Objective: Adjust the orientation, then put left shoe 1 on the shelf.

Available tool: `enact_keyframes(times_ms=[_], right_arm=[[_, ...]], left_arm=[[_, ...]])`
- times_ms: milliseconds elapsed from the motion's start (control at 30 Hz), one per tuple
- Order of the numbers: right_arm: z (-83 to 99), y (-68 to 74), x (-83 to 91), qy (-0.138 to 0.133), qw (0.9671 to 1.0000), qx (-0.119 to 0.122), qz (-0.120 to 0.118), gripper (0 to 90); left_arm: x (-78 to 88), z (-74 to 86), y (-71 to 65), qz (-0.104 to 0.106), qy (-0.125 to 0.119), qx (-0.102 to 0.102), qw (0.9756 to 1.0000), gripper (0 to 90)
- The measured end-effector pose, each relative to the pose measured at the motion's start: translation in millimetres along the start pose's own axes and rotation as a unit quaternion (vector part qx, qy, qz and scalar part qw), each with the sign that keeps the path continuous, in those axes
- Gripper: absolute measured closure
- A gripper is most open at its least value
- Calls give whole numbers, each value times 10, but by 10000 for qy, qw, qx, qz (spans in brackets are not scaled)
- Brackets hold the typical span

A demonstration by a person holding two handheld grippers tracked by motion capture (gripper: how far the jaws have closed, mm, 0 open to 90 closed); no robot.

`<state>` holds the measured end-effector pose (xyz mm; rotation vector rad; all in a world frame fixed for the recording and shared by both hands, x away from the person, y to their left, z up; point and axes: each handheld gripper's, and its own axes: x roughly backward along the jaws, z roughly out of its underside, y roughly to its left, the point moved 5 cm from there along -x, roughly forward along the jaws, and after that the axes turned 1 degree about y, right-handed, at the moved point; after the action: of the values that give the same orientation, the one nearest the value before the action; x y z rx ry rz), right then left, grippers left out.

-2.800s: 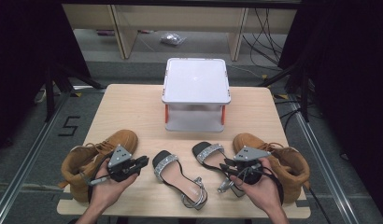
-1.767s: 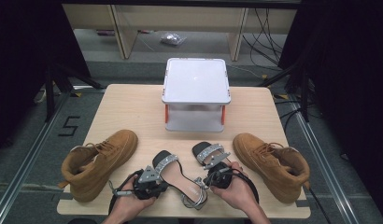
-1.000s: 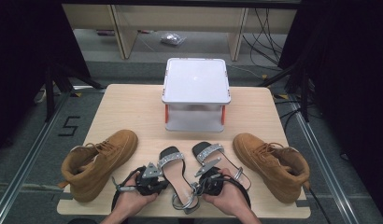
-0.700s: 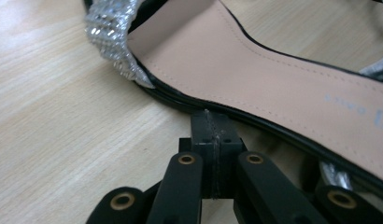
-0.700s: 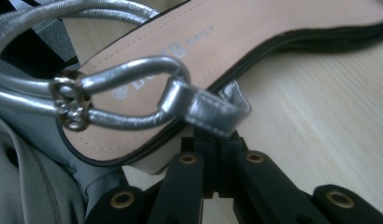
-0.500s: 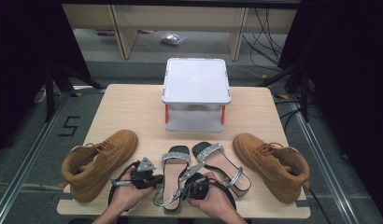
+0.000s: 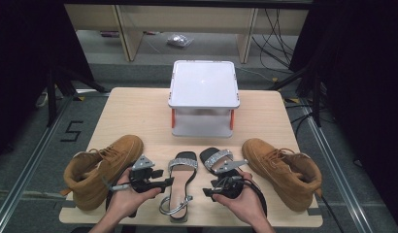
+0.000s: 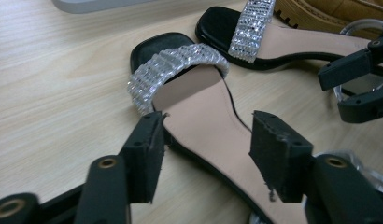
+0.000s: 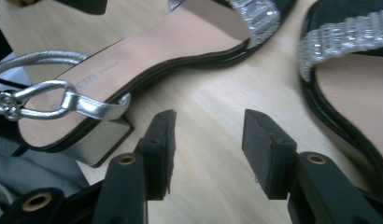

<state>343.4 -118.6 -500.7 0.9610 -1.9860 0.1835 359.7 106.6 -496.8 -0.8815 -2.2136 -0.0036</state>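
From the high view we've got both hands low at the near edge of the table (image 7: 139, 104), the left gripper (image 7: 163, 182) beside the left sandal (image 7: 179, 187) and the right gripper (image 7: 210, 191) by the right sandal (image 7: 217, 160). The two sandals lie side by side in the middle, toes pointing away, flanked by a tan boot on the left (image 7: 97, 172) and a tan boot on the right (image 7: 282, 170), with a white stand (image 7: 203, 85) farther back.

Over to the left gripper view: the jaws have just been opening and now stand spread either side of the left sandal's sole (image 8: 206, 126), one pad close to its edge but no longer pinching it. The crystal strap (image 8: 173, 70) sits just ahead.

In the right gripper view the jaws have just been opening too; they are apart over bare wood, with one sandal's heel and silver buckle strap (image 9: 63, 100) to one side and the other sandal's sole (image 9: 348, 98) on the other. Nothing between them.

We read this as the release after lining the sandals up as a pair. Next, both grippers need to back straight off without nudging either sole
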Motion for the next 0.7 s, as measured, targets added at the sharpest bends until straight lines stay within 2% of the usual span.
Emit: enact_keyframes(times_ms=[33,67,100,133,167,200,233,300,333,400,433,467,500,567,633,667,700], right_arm=[[-1,-8,8,-28,10000,-22,-10,526],[-4,-30,6,-86,9999,53,42,522],[-10,-24,22,-74,10000,-24,23,521],[-17,-25,25,-122,9999,-46,13,519],[-23,-32,39,-91,10000,-17,2,516],[-29,-18,47,-116,9999,-125,-25,512],[-39,-33,49,-139,9999,-69,-11,508],[-49,-52,48,-142,9999,-44,21,498],[-54,-49,36,-206,9997,-107,-3,495],[-49,-68,51,-145,9999,-68,52,492],[-46,-73,53,-149,9998,-81,65,490],[-42,-68,55,-140,9998,-105,22,488],[-43,-83,53,-160,9999,-41,40,486],[-40,-90,55,-121,9999,-32,79,482],[-39,-91,53,-109,9999,-8,72,480],[-39,-87,59,-121,9999,-46,75,479],[-37,-88,61,-118,9999,-31,82,479]], left_arm=[[-15,-20,-27,-19,105,194,9998,424],[-26,-43,-52,18,197,305,9993,424],[-26,-43,-52,18,197,305,9993,421],[-40,-87,-96,-25,199,216,9996,416],[-40,-87,-96,-25,199,216,9996,411],[-59,-103,-96,-192,291,49,9994,406],[-80,-102,-96,-249,370,32,9990,397],[-109,-102,-105,-286,479,63,9984,395],[-137,-106,-110,-258,433,90,9987,390],[-164,-97,-124,-369,579,109,9976,378],[-164,-97,-124,-369,579,109,9976,375],[-196,-96,-131,-336,704,118,9969,372],[-220,-101,-150,-365,686,170,9968,368],[-242,-114,-156,-404,808,92,9959,361],[-260,-121,-164,-399,826,126,9957,351],[-271,-122,-165,-411,899,106,9950,344],[-296,-115,-185,-467,1019,187,9935,343]])
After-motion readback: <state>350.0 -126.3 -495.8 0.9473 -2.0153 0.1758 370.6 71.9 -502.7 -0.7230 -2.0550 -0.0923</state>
